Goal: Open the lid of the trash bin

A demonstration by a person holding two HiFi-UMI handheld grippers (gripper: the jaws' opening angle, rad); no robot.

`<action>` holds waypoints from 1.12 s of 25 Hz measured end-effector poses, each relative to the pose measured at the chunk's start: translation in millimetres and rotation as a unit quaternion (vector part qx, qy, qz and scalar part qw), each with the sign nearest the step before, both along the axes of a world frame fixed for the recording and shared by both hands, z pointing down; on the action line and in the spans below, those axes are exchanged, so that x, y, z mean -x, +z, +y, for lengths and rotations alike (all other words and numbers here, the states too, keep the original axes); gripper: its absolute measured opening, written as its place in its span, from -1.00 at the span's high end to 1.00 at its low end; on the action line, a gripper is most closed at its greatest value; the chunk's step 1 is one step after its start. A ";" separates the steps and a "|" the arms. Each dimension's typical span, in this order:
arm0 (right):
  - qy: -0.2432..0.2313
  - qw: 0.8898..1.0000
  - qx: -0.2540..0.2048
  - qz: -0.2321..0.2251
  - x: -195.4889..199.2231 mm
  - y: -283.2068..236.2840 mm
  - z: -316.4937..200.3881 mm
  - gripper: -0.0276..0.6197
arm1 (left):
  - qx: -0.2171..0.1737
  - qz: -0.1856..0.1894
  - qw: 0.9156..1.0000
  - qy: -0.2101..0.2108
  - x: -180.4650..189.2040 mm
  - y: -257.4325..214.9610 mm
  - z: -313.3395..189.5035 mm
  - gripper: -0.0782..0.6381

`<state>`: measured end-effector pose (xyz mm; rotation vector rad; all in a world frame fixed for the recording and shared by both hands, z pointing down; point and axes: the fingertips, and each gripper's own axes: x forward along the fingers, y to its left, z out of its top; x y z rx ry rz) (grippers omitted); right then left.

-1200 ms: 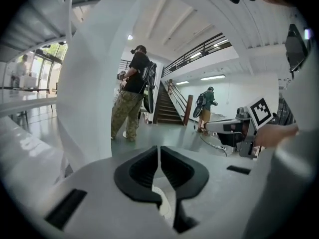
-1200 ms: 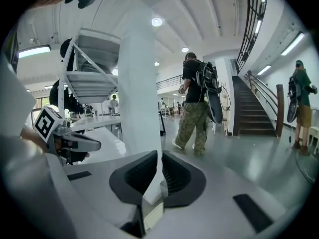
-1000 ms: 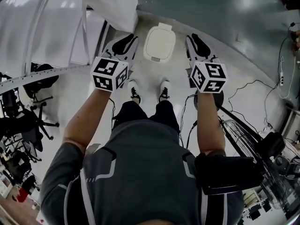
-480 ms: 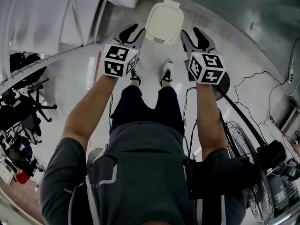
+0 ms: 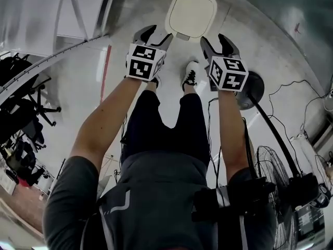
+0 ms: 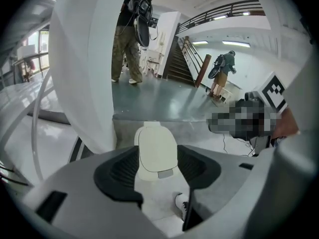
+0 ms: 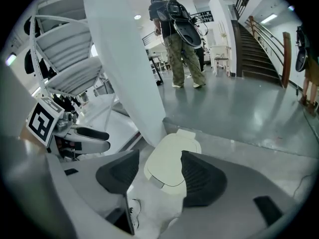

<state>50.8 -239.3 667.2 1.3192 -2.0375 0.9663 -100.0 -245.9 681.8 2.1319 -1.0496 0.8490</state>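
Opening, both pairs of jaws, nothing pinched: left gripper [image 6: 158, 171] and right gripper [image 7: 159, 176] each frame, still apart from it, the cream plastic trash bin with flat rounded lid [image 5: 191, 12]; bin stands on the pale floor [image 5: 174, 56] just ahead of the person's white shoes [image 5: 191, 74], near the edge where grey-green flooring begins; lid closed. Handling, judged: light, stiff moulded plastic; smooth, likely slippery; hinge apparently at the far end; best hold the small front tab [image 5: 183, 35] at the near edge; lift gently, lest the bin shift.

Floor fan [image 5: 271, 175], office chairs [image 5: 23, 120], staircase [image 6: 178, 63]
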 end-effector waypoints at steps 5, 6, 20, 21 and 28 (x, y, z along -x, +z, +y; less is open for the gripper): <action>-0.001 0.999 0.034 0.003 5.8 63.9 8.4 0.04 | 0.028 -0.010 1.000 0.000 -4.3 57.2 5.3 0.03; -0.003 0.999 0.042 0.004 7.1 75.5 11.1 0.03 | 0.032 -0.012 0.999 0.002 -5.7 67.8 6.4 0.02; 0.037 0.991 0.125 0.000 9.6 203.7 32.8 -0.07 | 0.089 -0.039 0.995 0.017 -19.1 187.3 22.0 -0.05; 0.046 0.990 0.131 0.000 8.8 211.0 33.4 -0.08 | 0.092 -0.040 0.995 0.017 -20.3 193.8 21.9 -0.06; 0.093 0.984 0.152 -0.024 8.3 242.2 34.3 -0.19 | 0.124 -0.031 0.992 -0.010 -28.3 223.3 20.3 -0.09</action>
